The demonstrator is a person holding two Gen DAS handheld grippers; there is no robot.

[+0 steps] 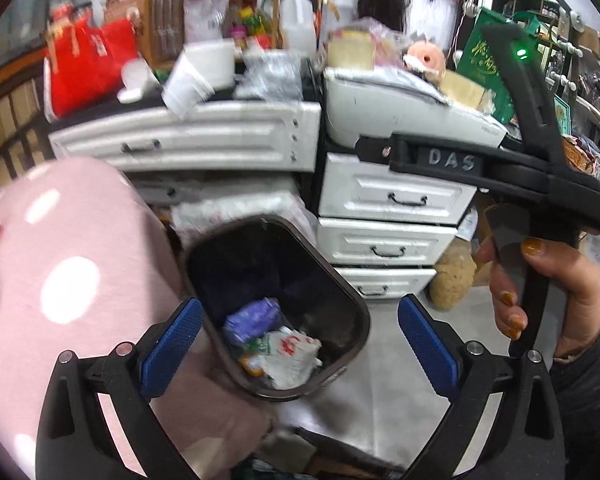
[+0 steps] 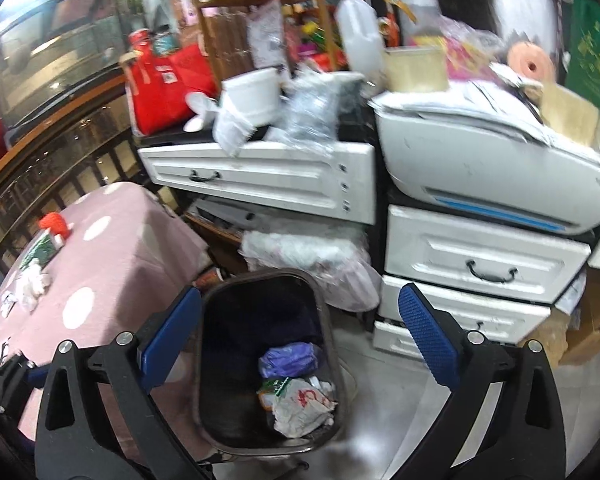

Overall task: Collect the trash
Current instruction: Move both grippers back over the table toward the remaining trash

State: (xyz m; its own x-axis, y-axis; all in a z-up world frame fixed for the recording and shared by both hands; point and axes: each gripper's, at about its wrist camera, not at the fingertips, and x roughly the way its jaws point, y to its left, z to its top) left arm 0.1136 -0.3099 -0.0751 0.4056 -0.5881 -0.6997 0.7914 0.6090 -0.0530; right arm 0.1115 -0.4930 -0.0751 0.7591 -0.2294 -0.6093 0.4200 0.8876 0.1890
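Observation:
A dark brown trash bin [image 1: 236, 225] [image 2: 260, 274] stands on the floor beside the pink dotted table. Inside it lie a purple wrapper [image 1: 252, 318] [image 2: 288, 360], a crumpled white bag with red print [image 1: 292, 356] [image 2: 300, 400] and small orange and green scraps. My left gripper [image 1: 300, 306] hangs open above the bin with nothing between its blue pads. My right gripper [image 2: 300, 294] is open over the bin too, and empty. On the table lie crumpled white tissue [image 2: 30, 284], a green packet [image 2: 42, 246] and a red item [image 2: 54, 224].
White drawer units [image 1: 392, 200] [image 2: 480, 260] stand behind the bin, with a printer [image 2: 480, 168], cups, a plastic jug [image 2: 358, 32] and a red bag [image 2: 168, 80] piled on top. A hand [image 1: 548, 280] grips the other tool's handle at the right. Grey floor [image 1: 380, 360] lies right of the bin.

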